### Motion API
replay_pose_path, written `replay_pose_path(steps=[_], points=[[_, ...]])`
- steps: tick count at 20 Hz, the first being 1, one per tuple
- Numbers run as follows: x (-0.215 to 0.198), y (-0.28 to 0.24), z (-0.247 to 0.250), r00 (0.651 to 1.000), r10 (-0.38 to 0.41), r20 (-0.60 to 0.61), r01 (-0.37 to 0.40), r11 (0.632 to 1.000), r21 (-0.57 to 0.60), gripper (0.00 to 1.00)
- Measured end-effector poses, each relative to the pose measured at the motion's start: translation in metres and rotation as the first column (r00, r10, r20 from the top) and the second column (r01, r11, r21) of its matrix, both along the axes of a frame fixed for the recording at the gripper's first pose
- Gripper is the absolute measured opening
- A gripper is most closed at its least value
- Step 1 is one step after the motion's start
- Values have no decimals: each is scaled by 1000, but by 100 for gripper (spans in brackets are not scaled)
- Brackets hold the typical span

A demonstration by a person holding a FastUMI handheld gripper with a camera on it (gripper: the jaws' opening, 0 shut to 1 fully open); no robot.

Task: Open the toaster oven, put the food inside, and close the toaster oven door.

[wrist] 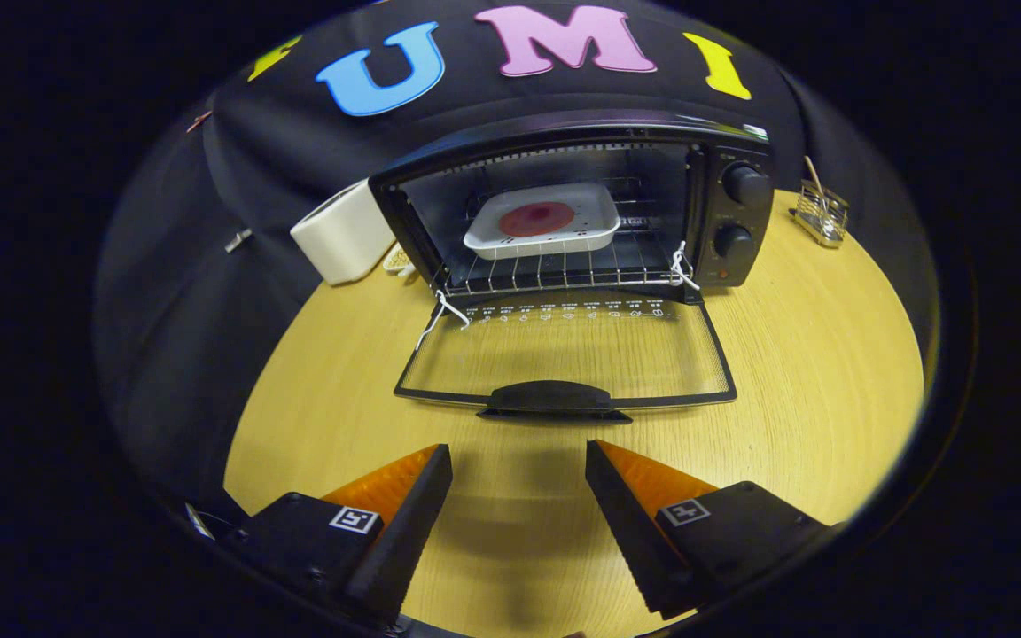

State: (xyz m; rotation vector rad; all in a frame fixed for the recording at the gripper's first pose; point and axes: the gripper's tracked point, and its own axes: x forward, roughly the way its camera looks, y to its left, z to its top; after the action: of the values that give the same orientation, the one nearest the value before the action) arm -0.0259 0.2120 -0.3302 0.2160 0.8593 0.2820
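Observation:
A black toaster oven (723,177) stands at the back of the wooden table (812,372) with its glass door (564,350) folded down flat toward me. Inside, on the wire rack (555,270), rests a white rectangular tray (542,220) holding a round red slice of food (535,218). The door's black handle (553,398) lies just ahead of my gripper (519,456). The gripper is open, with nothing between its fingers, and hovers over the table a short way before the handle.
A white boxy appliance (344,232) stands left of the oven, against the cloth wall. A small wire holder (821,213) sits at the back right. White cords hang at both door hinges (684,266). Two knobs (745,186) are on the oven's right panel.

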Motion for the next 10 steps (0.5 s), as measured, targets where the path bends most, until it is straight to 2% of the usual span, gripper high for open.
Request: replay_pose_path(steps=[6, 10], points=[[2, 5, -32, 999, -1, -53, -3, 996, -87, 99], [13, 4, -47, 997, -36, -72, 26, 992, -126, 99]])
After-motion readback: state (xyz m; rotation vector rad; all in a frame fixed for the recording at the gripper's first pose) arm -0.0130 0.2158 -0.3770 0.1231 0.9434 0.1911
